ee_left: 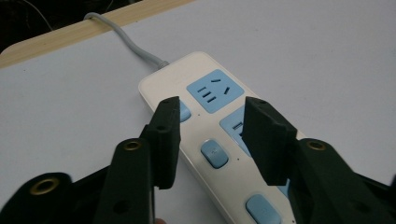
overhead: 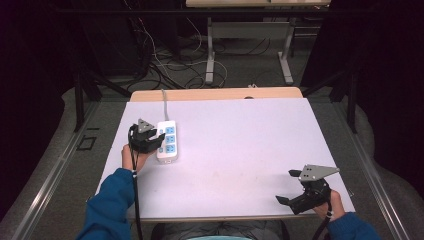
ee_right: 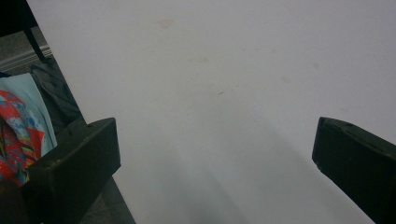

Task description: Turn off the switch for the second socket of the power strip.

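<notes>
Nearest you, lower right of the high view: your right gripper (overhead: 295, 190) sits at the table's front edge, jaws spread wide, nothing between them. In the right gripper view there's bare white table (ee_right: 233, 93) ahead and a bit of colourful cloth at the left edge. Risk here looks low, though it hangs close to the edge, so a careless swing could catch the table lip.

Farther in, left-centre of the high view: your left gripper (overhead: 152, 138) is at the white power strip (overhead: 167, 141), jaws partly open and straddling its near end in the left gripper view (ee_left: 212, 135), gripping nothing yet. The strip lies flat, cord (ee_left: 126, 42) running off the far table edge at upper left.

What could go wrong, as a guess: close off-centre and a jaw lands on a blue switch button (ee_left: 214, 153) and toggles it, or the smooth casing skids sideways. Pull hard and the cord may go taut and twist the strip.

Count: two grippers, one power strip, one cord, three outlets by the high view, at least three buttons partly seen.
</notes>
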Available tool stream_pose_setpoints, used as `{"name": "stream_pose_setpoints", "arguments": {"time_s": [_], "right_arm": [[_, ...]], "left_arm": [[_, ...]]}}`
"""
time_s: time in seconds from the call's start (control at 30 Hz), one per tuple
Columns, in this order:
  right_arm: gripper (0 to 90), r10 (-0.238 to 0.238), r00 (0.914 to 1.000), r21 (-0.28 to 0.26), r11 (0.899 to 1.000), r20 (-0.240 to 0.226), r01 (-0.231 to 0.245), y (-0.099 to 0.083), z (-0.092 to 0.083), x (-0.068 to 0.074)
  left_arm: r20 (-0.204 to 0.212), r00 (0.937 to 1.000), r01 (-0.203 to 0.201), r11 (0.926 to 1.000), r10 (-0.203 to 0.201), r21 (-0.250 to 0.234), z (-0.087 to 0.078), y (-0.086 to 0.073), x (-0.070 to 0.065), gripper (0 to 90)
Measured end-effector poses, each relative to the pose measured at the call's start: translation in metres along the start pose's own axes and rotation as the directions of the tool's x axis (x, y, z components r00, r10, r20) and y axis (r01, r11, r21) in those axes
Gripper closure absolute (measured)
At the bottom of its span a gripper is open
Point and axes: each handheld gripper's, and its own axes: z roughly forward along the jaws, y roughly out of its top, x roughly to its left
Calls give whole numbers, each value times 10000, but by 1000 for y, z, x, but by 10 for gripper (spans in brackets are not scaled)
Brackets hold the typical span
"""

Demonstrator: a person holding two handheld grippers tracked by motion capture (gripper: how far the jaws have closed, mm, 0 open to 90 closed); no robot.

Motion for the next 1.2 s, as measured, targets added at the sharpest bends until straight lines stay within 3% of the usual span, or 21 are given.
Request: {"name": "stream_pose_setpoints", "arguments": {"time_s": [0.1,0.17,0.23,0.3,0.6,0.83,1.2], "right_arm": [[4,6,10000,-58,10000,-13,-6,0,0,0],[4,-27,10000,-106,9999,30,27,0,1,0],[4,-105,9999,-119,9999,2,105,0,1,0],[4,-23,10000,-117,9999,50,23,0,1,1],[4,-12,10000,-131,9999,-39,11,0,1,0],[4,-109,9999,-70,9999,-78,108,1,2,-1],[4,-31,10000,-159,9999,-61,31,3,5,0]], "left_arm": [[18,10000,79,9999,-79,105,-1,0,-1,450],[-21,10000,-71,9998,71,206,-3,1,-1,392],[169,9999,-34,9996,30,265,-5,0,-2,341],[149,9999,0,9994,-5,338,-7,0,-2,232],[39,10000,6,9991,-8,427,-12,1,-6,6],[144,9999,35,9994,-40,358,-22,-2,-9,0],[327,9987,-395,9991,390,172,-43,-9,-20,0]]}}
